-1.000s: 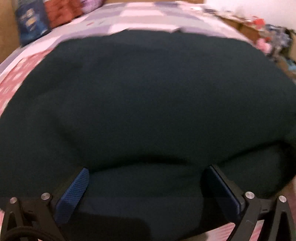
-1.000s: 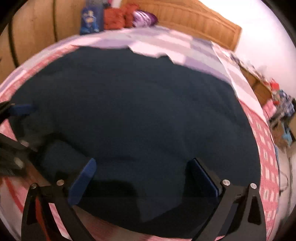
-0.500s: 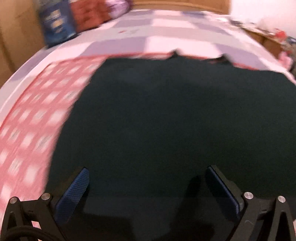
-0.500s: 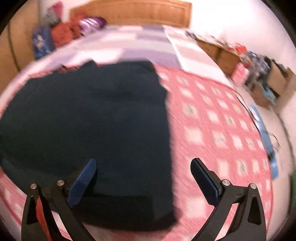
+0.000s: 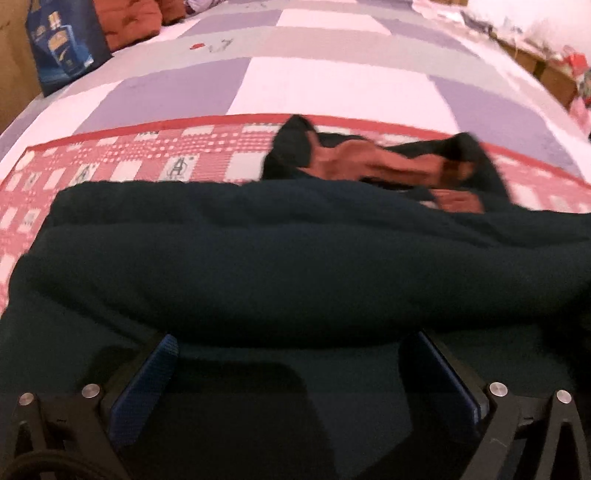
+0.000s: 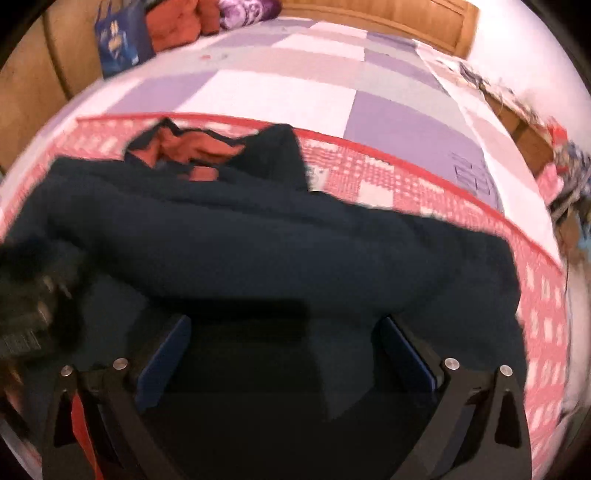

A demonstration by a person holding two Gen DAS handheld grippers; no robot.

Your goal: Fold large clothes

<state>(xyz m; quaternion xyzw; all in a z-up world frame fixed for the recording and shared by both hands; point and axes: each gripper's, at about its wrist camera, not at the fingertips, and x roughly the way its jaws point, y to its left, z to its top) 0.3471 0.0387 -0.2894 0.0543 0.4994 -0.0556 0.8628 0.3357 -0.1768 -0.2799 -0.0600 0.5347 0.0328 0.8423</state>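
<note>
A moment ago the dark green garment [image 5: 280,266] lay spread flat and wide over the red checked blanket [image 5: 122,166]; now its near edge is rolled up into a thick fold that runs across both views, just ahead of my fingertips. At the far side of that fold, toward the headboard [image 6: 373,18], the collar end is bunched up and shows an orange-brown lining [image 5: 373,166]. So the first fold has been carried over, and the piece is shorter and thicker than it was.

My left gripper [image 5: 291,354] has its jaws wide, with dark cloth beneath and ahead of them but nothing pinched between the blue pads [image 5: 147,376]. My right gripper [image 6: 286,338] is the same: jaws wide, resting low over the cloth, empty. In the right view the left gripper appears as a dark blur at the left of the fold.

The garment sits on the red checked blanket, nearer me than the purple and white quilt [image 6: 280,92] that covers the rest of the bed. A blue bag [image 6: 118,37] stands far beyond the fold, by the headboard.

I judge the fold is rough: the collar end is crumpled, not flat, and needs smoothing before the next fold.
</note>
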